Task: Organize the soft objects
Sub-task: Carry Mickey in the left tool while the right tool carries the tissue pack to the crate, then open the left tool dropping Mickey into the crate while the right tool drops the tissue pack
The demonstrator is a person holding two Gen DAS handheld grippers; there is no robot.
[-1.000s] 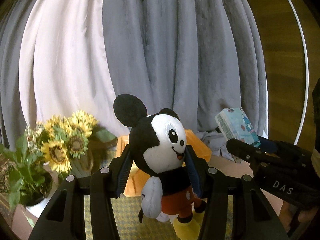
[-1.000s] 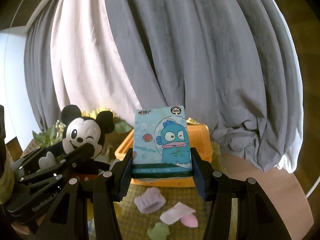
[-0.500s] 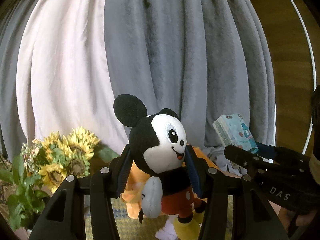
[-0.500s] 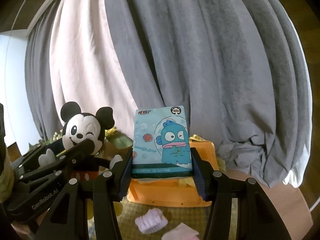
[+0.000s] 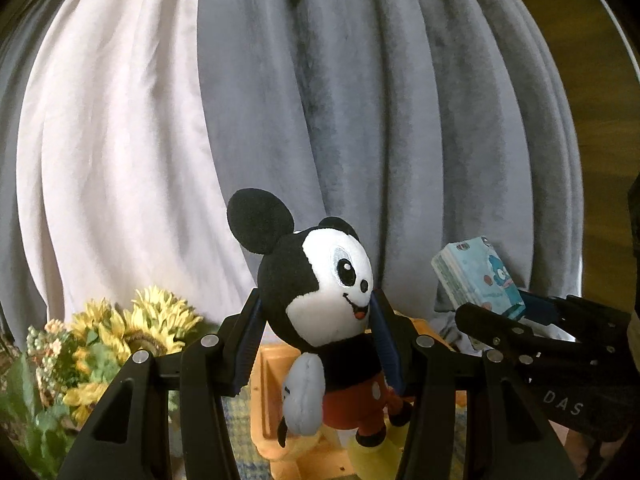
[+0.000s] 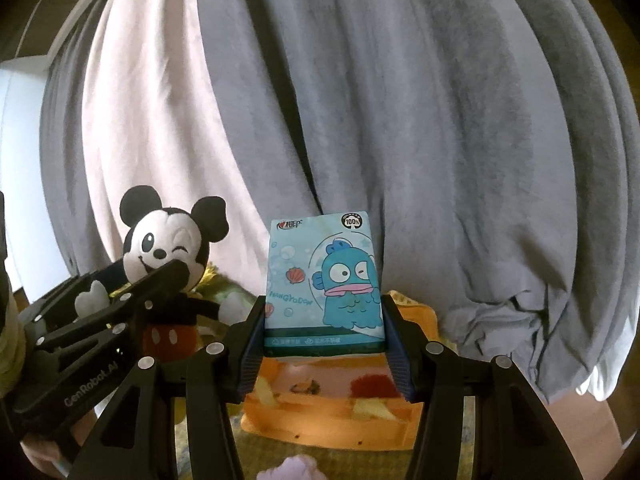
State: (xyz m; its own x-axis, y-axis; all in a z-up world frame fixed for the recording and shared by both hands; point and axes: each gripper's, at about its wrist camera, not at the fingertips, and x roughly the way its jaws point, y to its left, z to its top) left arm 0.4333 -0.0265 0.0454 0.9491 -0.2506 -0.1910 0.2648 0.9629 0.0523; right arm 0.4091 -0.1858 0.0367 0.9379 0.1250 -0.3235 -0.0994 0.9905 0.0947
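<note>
My left gripper (image 5: 316,344) is shut on a black, white and red mouse plush (image 5: 320,308), held upright in the air; the plush also shows in the right wrist view (image 6: 168,256). My right gripper (image 6: 324,340) is shut on a light blue tissue pack (image 6: 324,280) with a cartoon fish, also seen at the right of the left wrist view (image 5: 476,276). An orange basket (image 6: 332,420) sits just below and ahead of both grippers, with several soft items inside. It shows behind the plush in the left wrist view (image 5: 268,404).
Grey and white curtains (image 6: 360,120) hang close behind the basket. A sunflower bouquet (image 5: 132,332) stands at the left. A lilac soft item (image 6: 292,470) lies on the woven mat in front of the basket.
Both grippers have moved forward toward the basket, each still holding its object. The basket looms larger and its inside now shows; the small items on the mat have slid out of view.
</note>
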